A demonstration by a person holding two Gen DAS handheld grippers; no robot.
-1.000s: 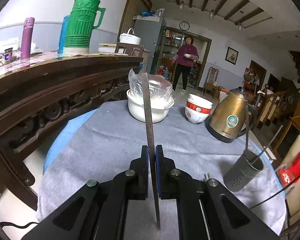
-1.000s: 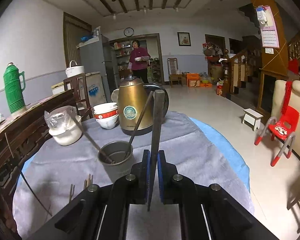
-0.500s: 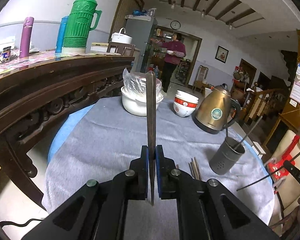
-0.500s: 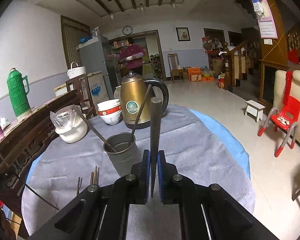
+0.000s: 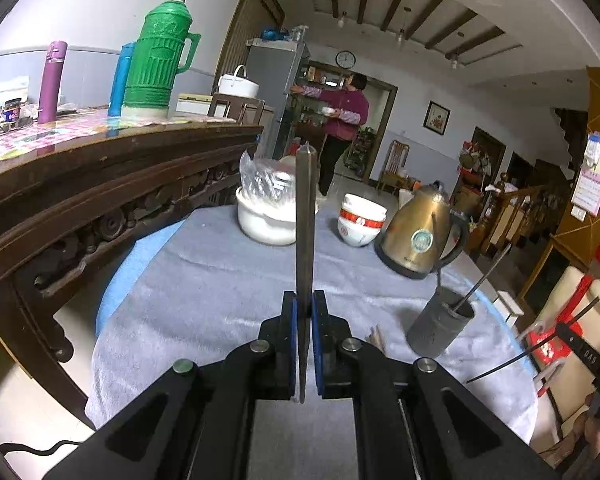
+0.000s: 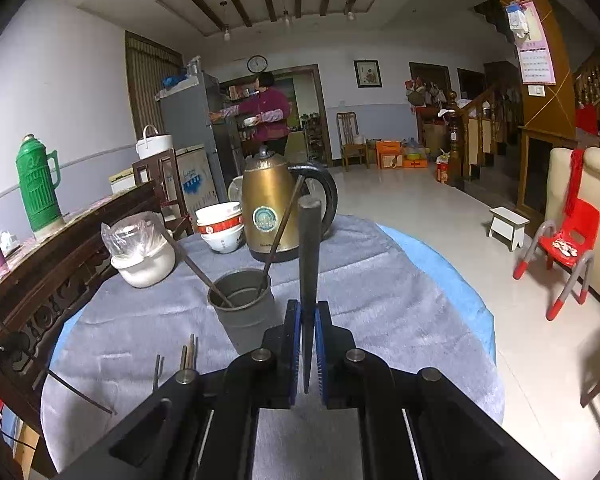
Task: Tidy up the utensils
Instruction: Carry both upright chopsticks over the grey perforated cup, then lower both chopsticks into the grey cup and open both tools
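**Grey cloth, two chopsticks aloft, holder waiting**

Grey fabric covers the round table (image 5: 220, 280), and it now sits a touch lower in the left view than a second ago — the left gripper (image 5: 304, 344) has lifted and swung across, so the metal holder (image 5: 440, 330) has slid in closer on its right. That reads as a carry toward the holder, not yet a drop.

Behind it stand the gold kettle (image 5: 416, 236), the white pot (image 5: 266, 220) with its plastic bag and the stacked bowls (image 5: 360, 220), all holding their places.

In the right view the holder (image 6: 244, 308) sits just left of the right gripper (image 6: 306, 352), near and below, with two utensils already leaning inside.

Now the fingers: both pairs are pinched nearly together. The left ones clamp a dark flat-sided chopstick (image 5: 304, 220), upright, tip pointing away. The right ones clamp its twin (image 6: 309, 264), blunt square end up, hardly shifted over the last second.

Smallest of all, spare chopsticks (image 6: 188, 354) lie loose on the cloth beside the holder, waiting for collection.
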